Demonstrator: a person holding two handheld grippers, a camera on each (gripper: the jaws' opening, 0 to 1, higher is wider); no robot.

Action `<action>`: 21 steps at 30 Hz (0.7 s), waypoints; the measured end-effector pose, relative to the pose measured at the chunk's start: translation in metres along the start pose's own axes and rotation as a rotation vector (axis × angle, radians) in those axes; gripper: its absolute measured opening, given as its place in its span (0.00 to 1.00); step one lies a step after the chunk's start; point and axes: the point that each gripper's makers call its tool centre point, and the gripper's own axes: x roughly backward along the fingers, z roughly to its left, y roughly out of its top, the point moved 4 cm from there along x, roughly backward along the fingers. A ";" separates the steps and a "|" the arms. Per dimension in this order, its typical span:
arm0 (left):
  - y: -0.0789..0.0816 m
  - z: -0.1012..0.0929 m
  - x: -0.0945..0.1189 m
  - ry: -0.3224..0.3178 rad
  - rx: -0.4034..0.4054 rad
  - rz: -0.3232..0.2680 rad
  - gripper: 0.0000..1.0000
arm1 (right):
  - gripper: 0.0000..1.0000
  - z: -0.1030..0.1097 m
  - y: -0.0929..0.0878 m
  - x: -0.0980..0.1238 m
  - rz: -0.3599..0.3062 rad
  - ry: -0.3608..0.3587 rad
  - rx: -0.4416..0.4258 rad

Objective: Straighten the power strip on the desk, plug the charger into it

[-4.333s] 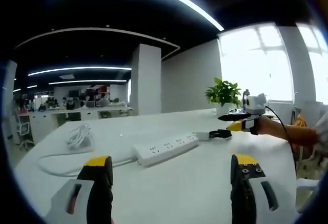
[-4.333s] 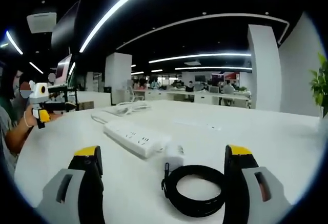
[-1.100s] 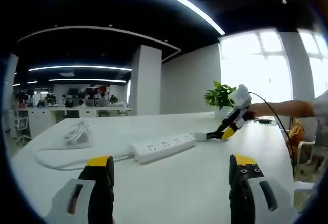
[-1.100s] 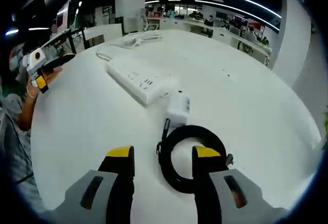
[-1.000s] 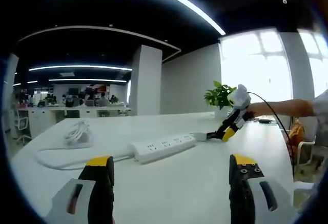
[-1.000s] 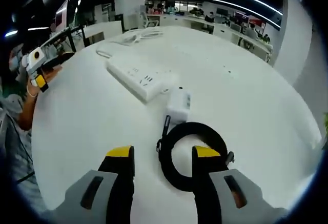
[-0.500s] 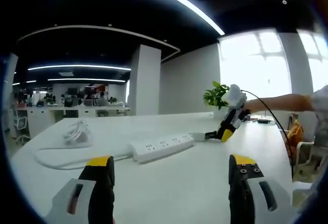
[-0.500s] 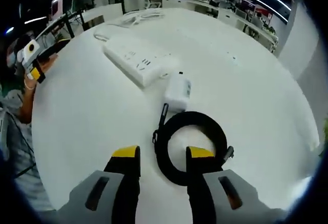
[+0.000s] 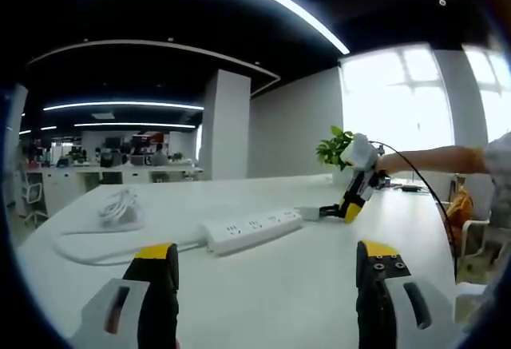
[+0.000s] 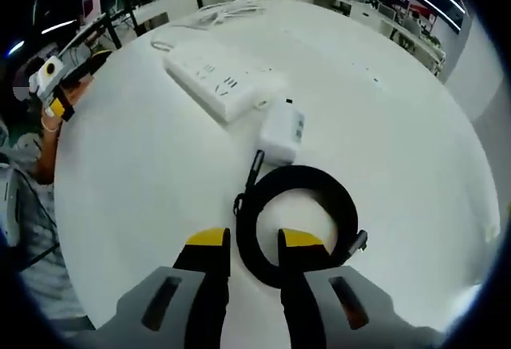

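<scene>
The right gripper (image 10: 254, 243) has tipped down over the coiled cable (image 10: 295, 223) beside the charger (image 10: 282, 132), its jaws narrowed from wide apart to a slim gap

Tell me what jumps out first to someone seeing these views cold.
In the right gripper view, the black coiled cable lies on the white desk, with the right hand-held gripper over its near loop, jaws narrowed. Just beyond sits the white charger, near the end of the power strip. In the left gripper view, the strip lies askew mid-desk, the left hand-held gripper open before it.
</scene>
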 end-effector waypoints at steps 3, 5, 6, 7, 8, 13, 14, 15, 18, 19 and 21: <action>0.000 0.000 0.000 0.001 0.002 -0.001 0.94 | 0.18 -0.002 0.001 0.000 0.005 0.001 0.011; 0.000 0.000 0.000 0.001 0.001 -0.001 0.94 | 0.17 -0.001 0.001 0.000 0.003 0.003 0.013; 0.000 0.000 0.000 0.001 0.000 -0.001 0.94 | 0.17 -0.001 0.001 0.000 0.002 0.004 0.013; 0.001 0.000 0.000 0.001 0.000 -0.001 0.94 | 0.16 0.000 0.001 0.000 0.001 0.005 0.014; 0.001 0.000 0.000 0.001 0.000 -0.001 0.94 | 0.16 0.000 0.001 0.000 0.000 0.006 0.014; 0.001 0.001 0.001 0.002 0.000 0.000 0.94 | 0.12 0.007 0.001 -0.001 -0.004 0.019 0.031; 0.001 0.001 0.001 0.002 -0.001 0.000 0.94 | 0.10 0.008 0.002 -0.001 -0.008 0.026 0.035; 0.001 0.001 0.001 0.003 -0.001 0.000 0.94 | 0.09 0.009 0.003 -0.001 -0.011 0.031 0.039; 0.001 0.000 0.002 0.003 -0.001 -0.001 0.94 | 0.08 0.010 0.005 -0.002 -0.016 0.044 0.045; 0.001 0.000 0.002 0.003 0.000 -0.001 0.94 | 0.08 0.010 0.005 -0.002 -0.019 0.046 0.045; 0.001 0.000 0.002 0.004 -0.002 0.000 0.94 | 0.08 0.010 0.005 -0.002 -0.027 0.049 0.049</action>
